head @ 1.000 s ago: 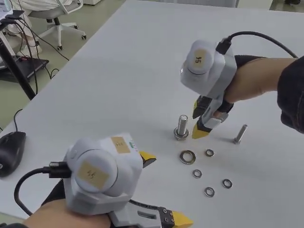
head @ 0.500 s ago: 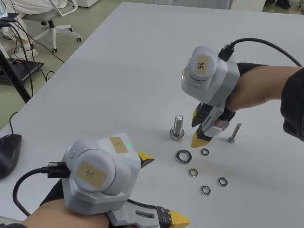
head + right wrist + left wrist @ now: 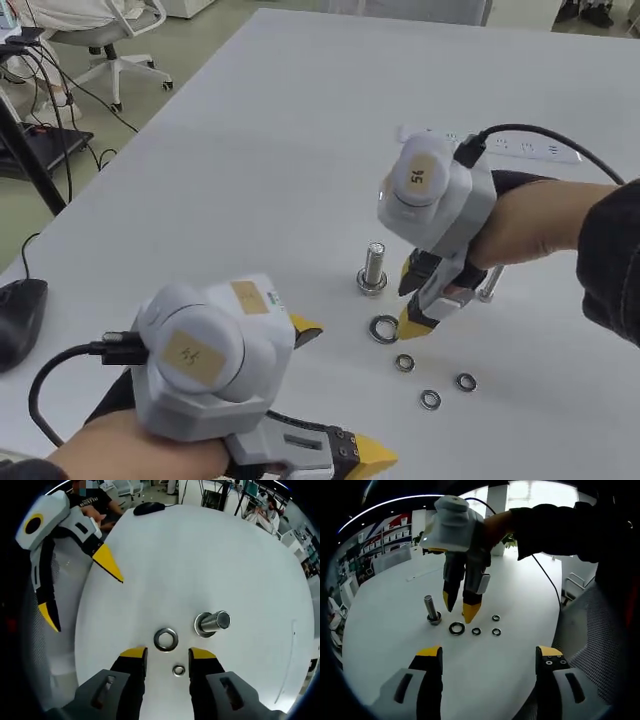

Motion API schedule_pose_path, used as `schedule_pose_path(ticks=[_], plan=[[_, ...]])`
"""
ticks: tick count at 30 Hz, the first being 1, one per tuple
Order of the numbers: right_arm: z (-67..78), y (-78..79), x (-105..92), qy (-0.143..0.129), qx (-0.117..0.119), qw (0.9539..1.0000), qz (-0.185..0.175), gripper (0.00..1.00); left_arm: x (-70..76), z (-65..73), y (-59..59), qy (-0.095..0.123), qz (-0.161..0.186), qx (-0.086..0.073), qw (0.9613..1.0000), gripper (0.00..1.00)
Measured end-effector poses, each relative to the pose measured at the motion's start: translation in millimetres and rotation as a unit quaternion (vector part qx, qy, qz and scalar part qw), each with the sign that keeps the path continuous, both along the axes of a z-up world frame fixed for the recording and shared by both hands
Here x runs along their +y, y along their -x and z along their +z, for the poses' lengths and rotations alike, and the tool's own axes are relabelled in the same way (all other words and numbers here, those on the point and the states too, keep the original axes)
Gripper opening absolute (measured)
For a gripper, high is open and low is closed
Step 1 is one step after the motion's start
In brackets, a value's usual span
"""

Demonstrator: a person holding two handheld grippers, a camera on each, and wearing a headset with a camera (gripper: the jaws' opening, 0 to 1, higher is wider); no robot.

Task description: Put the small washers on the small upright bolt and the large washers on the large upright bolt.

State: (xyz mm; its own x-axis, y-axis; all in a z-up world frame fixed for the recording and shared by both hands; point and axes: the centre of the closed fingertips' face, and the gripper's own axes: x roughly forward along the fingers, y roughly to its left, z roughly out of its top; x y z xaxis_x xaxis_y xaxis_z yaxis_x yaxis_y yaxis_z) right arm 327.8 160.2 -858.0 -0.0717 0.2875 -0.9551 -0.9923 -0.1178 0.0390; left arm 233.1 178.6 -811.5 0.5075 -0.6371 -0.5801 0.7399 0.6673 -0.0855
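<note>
- Gaping wide at the near edge of the tabletop (image 3: 250, 150), the left tool (image 3: 340, 392) holds nothing; in the left gripper view its yellow-tipped jaws stand far apart and point towards the washers and the other tool.
- Three small washers (image 3: 404, 362) (image 3: 430, 399) (image 3: 466, 381) lie flat on the tabletop just beyond it, near one another but apart.
- The large washer (image 3: 384, 328) lies flat next, between the small washers and the large bolt, touching neither.
- The right tool (image 3: 410, 298) points steeply down, its tips just above the tabletop beside the large washer. Its jaws have a narrow gap and grip nothing; in the right gripper view a fourth small washer (image 3: 178, 670) lies flat in that gap, though contact cannot be judged.
- The large bolt (image 3: 373, 268) stands upright just past the large washer, long axis vertical, threaded shank up, wide base on the tabletop.
- The small bolt (image 3: 487, 285) shows as a slanted grey shank, mostly hidden behind the right tool; whether it stands or lies cannot be told.
- A power strip (image 3: 520, 148) lies farther back.
</note>
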Motion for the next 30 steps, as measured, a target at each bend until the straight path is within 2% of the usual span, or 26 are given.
schedule_pose_path(ticks=[3, 11, 14, 30], plan=[[-4.3, 0.1, 2.1, -0.001, -0.006, 1.0, 0.002, 0.34, 0.2, 0.6, -0.1, 0.0, 0.0, -0.001, 1.0, 0.75], [-12.7, 5.8, 11.3, -0.008, -0.001, 0.9999, -0.005, 0.34, 0.0, 2.2, -0.1, 0.002, 0.0, -0.002, 1.0, 0.75], [-16.8, 4.3, 11.2, -0.004, -0.007, 1.0, -0.005, 0.34, 0.4, 2.7, -0.3, 0.003, 0.001, -0.003, 1.0, 0.75], [-19.0, 0.5, 9.2, -0.002, -0.019, 0.9997, -0.012, 0.32, 0.7, 4.2, -0.8, 0.005, 0.001, -0.004, 1.0, 0.75]])
